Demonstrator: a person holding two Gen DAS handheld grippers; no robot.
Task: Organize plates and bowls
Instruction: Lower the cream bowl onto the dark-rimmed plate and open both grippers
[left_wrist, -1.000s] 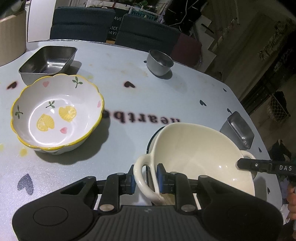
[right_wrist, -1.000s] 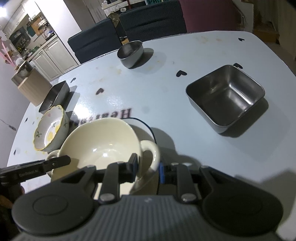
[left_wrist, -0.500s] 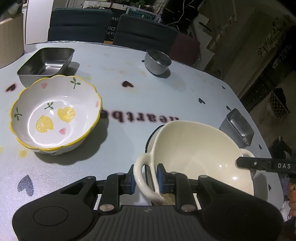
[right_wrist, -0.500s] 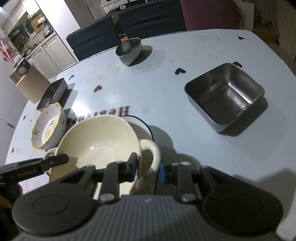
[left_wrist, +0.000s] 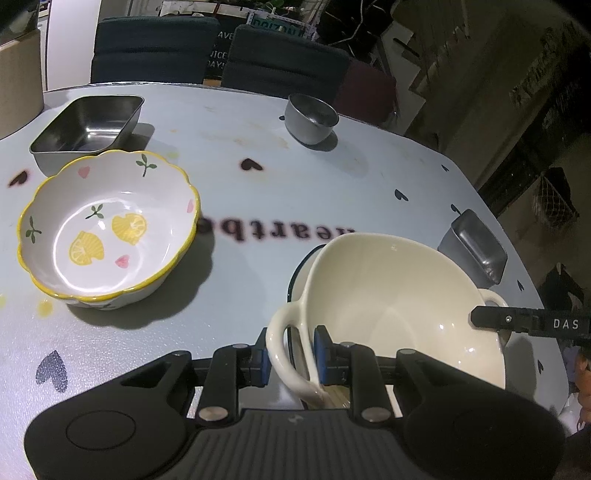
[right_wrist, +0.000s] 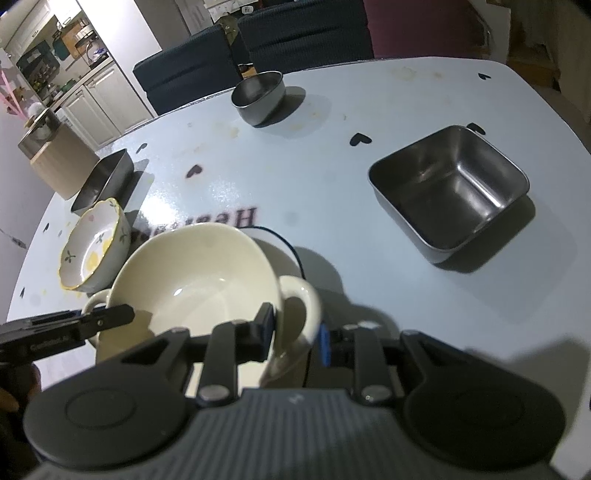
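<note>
Left wrist view: your left gripper (left_wrist: 291, 354) is clamped on one loop handle of the cream bowl (left_wrist: 399, 306), glossy, tilted, handles in line across the table (left_wrist: 332, 184), over a dark-rimmed plate (left_wrist: 301, 269); lemon bowl (left_wrist: 107, 229) left. Right wrist view: your right gripper (right_wrist: 293, 332) brackets the opposite handle, pads seemingly pressing; only here the square steel tray (right_wrist: 448, 188) shows its inside.

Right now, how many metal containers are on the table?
3: a round cup at the far edge, a square tin to the right, and a rectangular tin behind the lemon bowl.
</note>
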